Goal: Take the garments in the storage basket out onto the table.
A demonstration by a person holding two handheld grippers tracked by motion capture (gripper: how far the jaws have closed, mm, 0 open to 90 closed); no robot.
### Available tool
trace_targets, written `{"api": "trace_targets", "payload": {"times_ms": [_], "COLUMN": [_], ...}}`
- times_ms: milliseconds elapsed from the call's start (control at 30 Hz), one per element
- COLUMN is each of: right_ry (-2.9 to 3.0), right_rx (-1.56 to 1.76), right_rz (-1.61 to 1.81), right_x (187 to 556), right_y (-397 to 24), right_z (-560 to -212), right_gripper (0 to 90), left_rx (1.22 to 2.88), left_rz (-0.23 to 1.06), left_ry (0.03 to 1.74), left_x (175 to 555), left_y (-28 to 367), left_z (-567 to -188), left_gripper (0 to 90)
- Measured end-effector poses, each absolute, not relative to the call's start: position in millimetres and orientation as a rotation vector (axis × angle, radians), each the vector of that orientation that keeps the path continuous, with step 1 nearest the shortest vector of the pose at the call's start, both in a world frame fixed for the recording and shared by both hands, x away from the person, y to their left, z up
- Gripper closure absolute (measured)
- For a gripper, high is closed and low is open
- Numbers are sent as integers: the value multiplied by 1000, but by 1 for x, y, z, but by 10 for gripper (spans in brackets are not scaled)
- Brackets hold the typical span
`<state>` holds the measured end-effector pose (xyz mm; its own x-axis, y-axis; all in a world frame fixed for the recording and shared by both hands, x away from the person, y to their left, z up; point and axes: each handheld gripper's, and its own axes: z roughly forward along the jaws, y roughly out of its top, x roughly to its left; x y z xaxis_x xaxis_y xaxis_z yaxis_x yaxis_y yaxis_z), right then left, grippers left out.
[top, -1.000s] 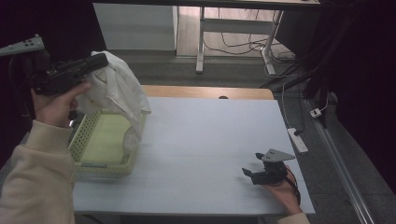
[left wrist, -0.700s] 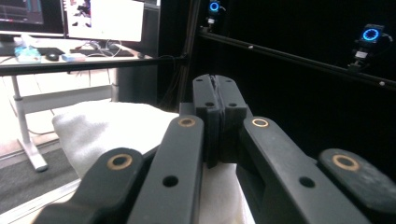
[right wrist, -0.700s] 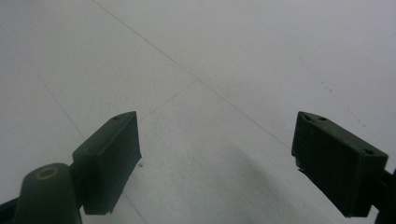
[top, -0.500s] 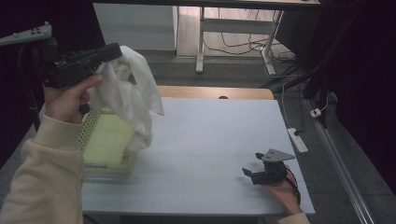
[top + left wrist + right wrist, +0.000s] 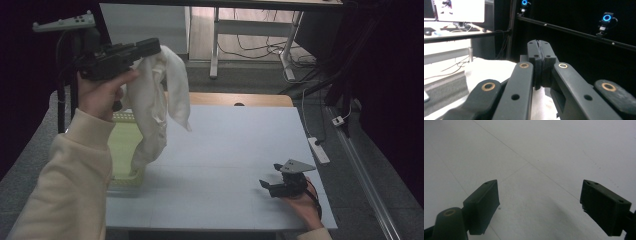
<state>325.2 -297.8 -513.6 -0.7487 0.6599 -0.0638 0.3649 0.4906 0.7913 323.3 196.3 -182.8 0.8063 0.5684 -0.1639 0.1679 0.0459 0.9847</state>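
Hanging from the left gripper (image 5: 150, 48), a crumpled cream-white cloth (image 5: 155, 100) is held high above the left edge of the white desk (image 5: 225, 150), its jaws pressed tight together on a fold of the fabric, as the left gripper view confirms. The cloth's lower end trails down into a pale yellow-green slotted plastic basket (image 5: 122, 145) that stands at the desk's left edge. The right gripper (image 5: 272, 187) rests near the front right corner of the desk, jaws spread wide with nothing between them and bare desk surface ahead.

Only a small pinch of fabric seems to be caught, so the cloth could slip free if it is swung or jerked. Its tail, apparently touching the basket, might snag on the rim or slots and drag or tip the light basket off the edge. With the free gripper well apart from the cloth, nothing steadies either thing.
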Motion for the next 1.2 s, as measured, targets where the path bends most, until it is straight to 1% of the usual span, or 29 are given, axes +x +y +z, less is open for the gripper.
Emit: {"api": "trace_targets", "payload": {"times_ms": [233, 467, 600, 800, 933, 1067, 1133, 1200], "right_ry": [2364, 2371, 2370, 2364, 2360, 2367, 2364, 2368], "right_rx": [854, 860, 865, 860, 862, 866, 862, 865], "right_rz": [1141, 1142, 1142, 1143, 1138, 1143, 1147, 1144], "right_x": [324, 325, 325, 325, 325, 324, 324, 323], "right_y": [-298, -298, -298, -298, -299, -300, -300, -300], "right_z": [-513, -514, -514, -514, -513, -513, -513, -513], "right_gripper": [158, 158, 158, 158, 158, 158, 158, 158], "left_rx": [1524, 1502, 1487, 1502, 1519, 1530, 1559, 1576], "left_rz": [338, 330, 288, 284, 305, 304, 322, 314], "left_ry": [537, 502, 481, 454, 414, 399, 407, 425], "left_x": [322, 321, 322, 325, 323, 322, 322, 326], "left_y": [164, 153, 147, 125, 107, 99, 99, 100], "left_z": [-165, -161, -157, -141, -131, -131, -135, -142], "left_gripper": [894, 894, 894, 894, 894, 894, 894, 894]}}
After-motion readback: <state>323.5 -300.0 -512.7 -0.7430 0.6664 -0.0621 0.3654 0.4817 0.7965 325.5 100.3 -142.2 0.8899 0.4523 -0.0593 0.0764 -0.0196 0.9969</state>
